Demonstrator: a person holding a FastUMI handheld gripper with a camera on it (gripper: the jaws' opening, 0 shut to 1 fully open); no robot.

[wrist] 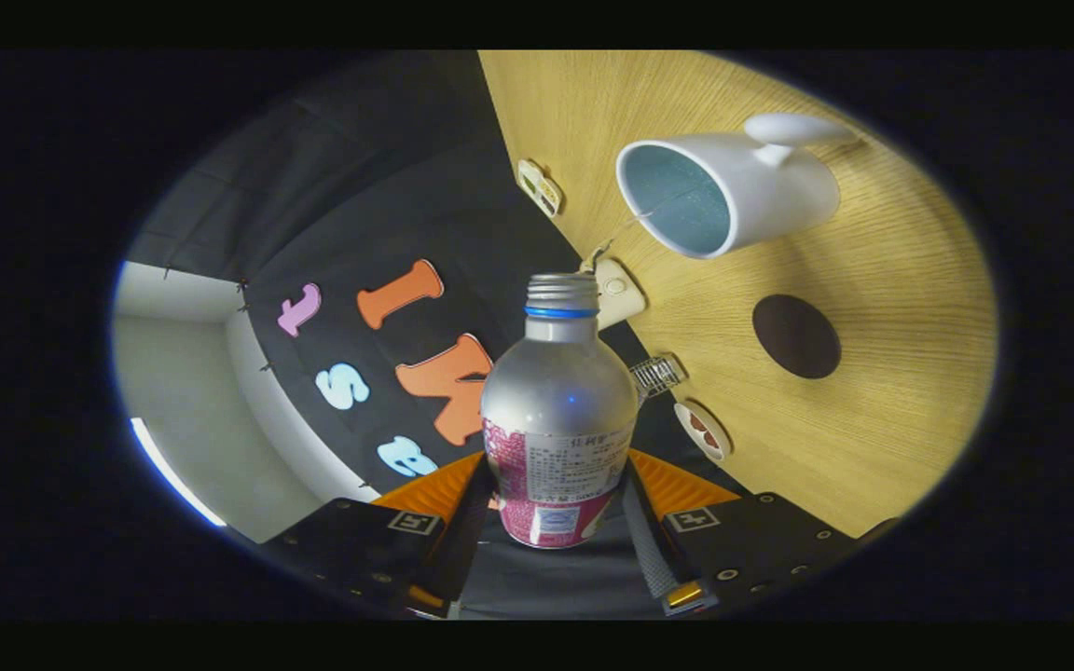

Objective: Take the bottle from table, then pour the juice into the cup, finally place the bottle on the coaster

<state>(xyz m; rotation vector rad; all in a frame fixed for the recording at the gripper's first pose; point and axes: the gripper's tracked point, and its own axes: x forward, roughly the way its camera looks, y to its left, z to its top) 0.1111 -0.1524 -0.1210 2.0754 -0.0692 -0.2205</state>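
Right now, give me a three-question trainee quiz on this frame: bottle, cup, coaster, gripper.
1. True or false: the bottle is held between the gripper fingers.
2. Does the bottle's neck carry a cap? A) yes B) no, the threads are bare
3. Fill in: the dark round coaster lies on the wooden ____, apart from the white cup.

Key: 1 true; 2 B; 3 table.
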